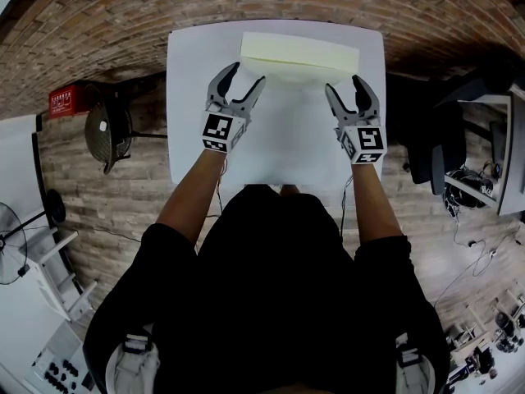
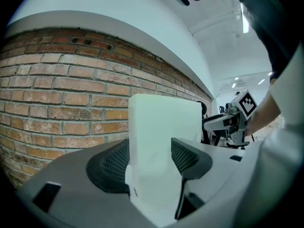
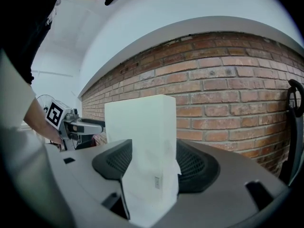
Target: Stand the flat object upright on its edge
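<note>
Both grippers are holding the slab at the table's far side.
The left gripper (image 1: 246,79) and right gripper (image 1: 344,87) are each clamping their jaws on opposite ends of the pale slab (image 1: 299,54), which is sitting over the white table (image 1: 279,150), near the brick wall (image 2: 61,89).

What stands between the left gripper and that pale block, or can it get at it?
Yes, it seems so; nothing blocks it. The left gripper is at the left end of the pale block, and its own view shows the block between its jaws, pads against both faces.
</note>
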